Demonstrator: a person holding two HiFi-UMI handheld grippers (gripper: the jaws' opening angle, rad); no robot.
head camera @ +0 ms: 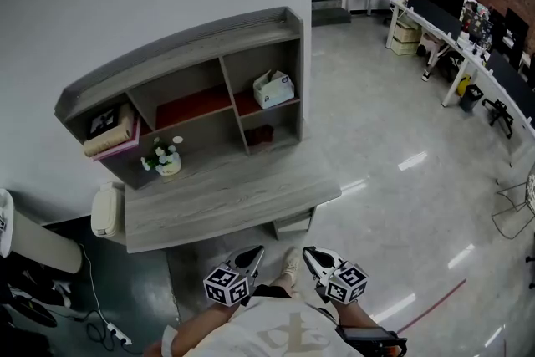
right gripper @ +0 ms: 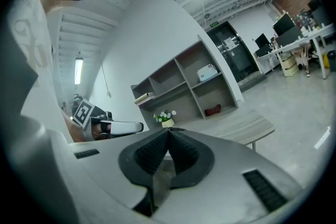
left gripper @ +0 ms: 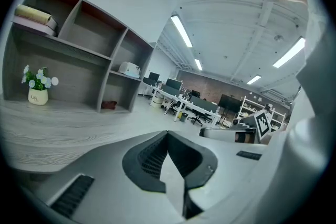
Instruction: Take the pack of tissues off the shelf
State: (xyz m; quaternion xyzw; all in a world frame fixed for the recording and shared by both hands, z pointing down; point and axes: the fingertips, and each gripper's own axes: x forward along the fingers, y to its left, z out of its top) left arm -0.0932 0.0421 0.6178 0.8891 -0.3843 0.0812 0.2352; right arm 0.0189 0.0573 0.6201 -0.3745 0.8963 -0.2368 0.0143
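A glossy grey floor (head camera: 393,138) and a plain white wall frame a table (head camera: 234,196) of pale, streaked wood grain. Low at the person's body, short of the table's front edge, the left gripper (head camera: 254,252) and the right gripper (head camera: 309,253) hang side by side. Each is closed: the dark ribbed pads meet at the tips with nothing between them, and neither touches anything.

On the table's left stands a small cream pot of white flowers (head camera: 165,160). Behind it rises the shelf (head camera: 184,46), boxy and in the same grey grain, its upper boards lined red. The pack of tissues (head camera: 272,88) sits in the upper right compartment. It is soft and white with blue print, its long side seemingly along the board and its broad face outward.
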